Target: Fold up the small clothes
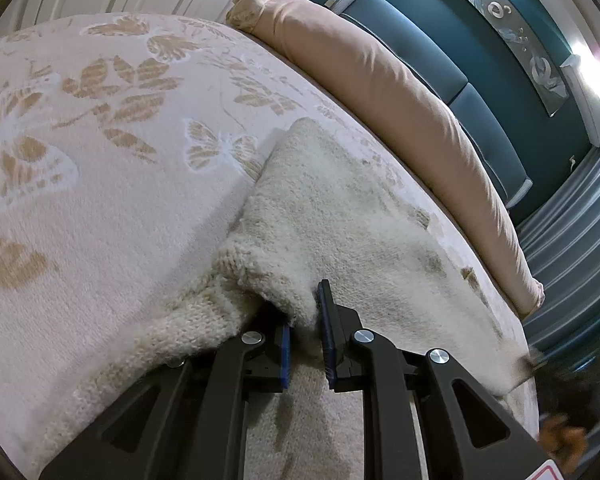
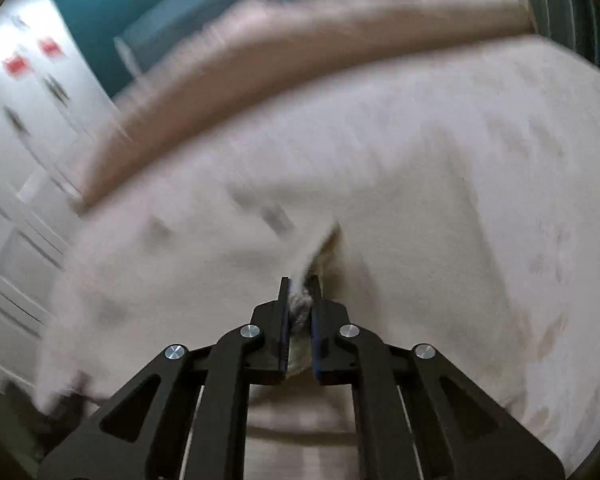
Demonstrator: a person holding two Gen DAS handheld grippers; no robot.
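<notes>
A cream knit lies on the butterfly-patterned bed cover, its long axis running from the left gripper away toward the tan bolster. That gripper pinches the knit's near edge. The right gripper, in a blurred view, is clamped on a bunched edge of the same knit.

Cream knitted garment, spread on bed, near edge lifted
</notes>
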